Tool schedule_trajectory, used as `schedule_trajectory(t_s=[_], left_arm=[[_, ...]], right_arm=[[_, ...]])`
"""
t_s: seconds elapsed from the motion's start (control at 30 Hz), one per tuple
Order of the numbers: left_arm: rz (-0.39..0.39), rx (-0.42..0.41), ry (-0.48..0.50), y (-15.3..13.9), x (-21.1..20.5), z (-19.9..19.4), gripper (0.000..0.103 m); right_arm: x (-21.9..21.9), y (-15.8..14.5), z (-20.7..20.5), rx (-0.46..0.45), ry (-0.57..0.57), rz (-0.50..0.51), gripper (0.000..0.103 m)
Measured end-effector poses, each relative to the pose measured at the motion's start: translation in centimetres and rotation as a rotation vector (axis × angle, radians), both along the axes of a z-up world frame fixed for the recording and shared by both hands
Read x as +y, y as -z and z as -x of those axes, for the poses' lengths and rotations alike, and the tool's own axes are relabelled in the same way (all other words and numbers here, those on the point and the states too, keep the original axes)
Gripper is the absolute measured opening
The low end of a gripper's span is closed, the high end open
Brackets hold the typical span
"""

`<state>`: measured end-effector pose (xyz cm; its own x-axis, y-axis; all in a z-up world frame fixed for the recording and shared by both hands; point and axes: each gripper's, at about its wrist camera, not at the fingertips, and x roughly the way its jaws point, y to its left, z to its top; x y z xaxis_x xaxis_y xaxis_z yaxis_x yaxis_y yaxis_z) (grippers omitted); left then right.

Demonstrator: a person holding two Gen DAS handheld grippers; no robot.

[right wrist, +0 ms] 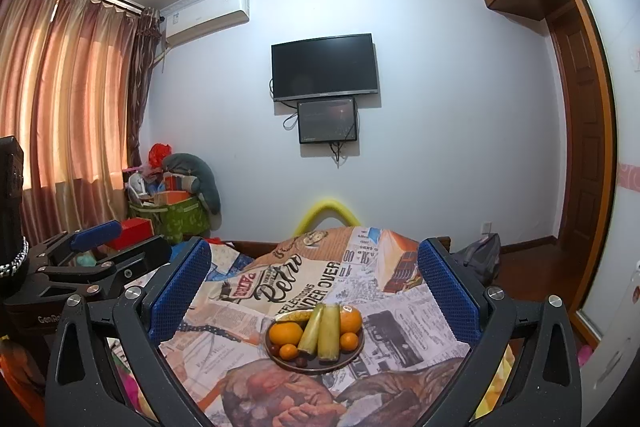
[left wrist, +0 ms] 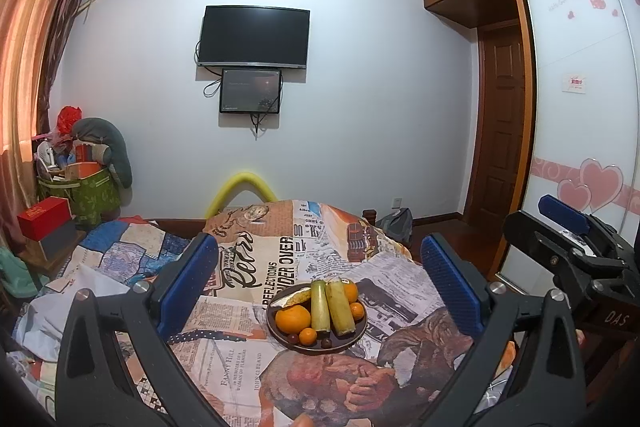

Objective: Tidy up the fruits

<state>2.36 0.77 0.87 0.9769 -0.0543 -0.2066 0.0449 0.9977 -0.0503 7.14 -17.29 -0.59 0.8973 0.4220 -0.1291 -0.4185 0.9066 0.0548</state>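
A dark round plate of fruit sits on a table covered with a newspaper-print cloth. It holds oranges, two yellow-green cane pieces and small dark fruits. My left gripper is open and empty, held above and short of the plate. My right gripper is open and empty, likewise short of the plate. The right gripper also shows at the right of the left wrist view; the left one shows at the left of the right wrist view.
A bed with a patchwork cover lies left of the table. A green bin of clutter and a red box stand by the curtains. A wardrobe and door stand at right. A television hangs ahead.
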Motion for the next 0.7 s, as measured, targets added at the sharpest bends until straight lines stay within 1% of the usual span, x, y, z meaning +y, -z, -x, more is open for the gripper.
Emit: schedule_trajectory(t_s=[0.7], left_arm=[[0.010,0.005,0.015,0.34,-0.17,-0.21,0.103]], right_arm=[[0.04,-0.40,-0.20,0.008,0.003,0.001,0.103]])
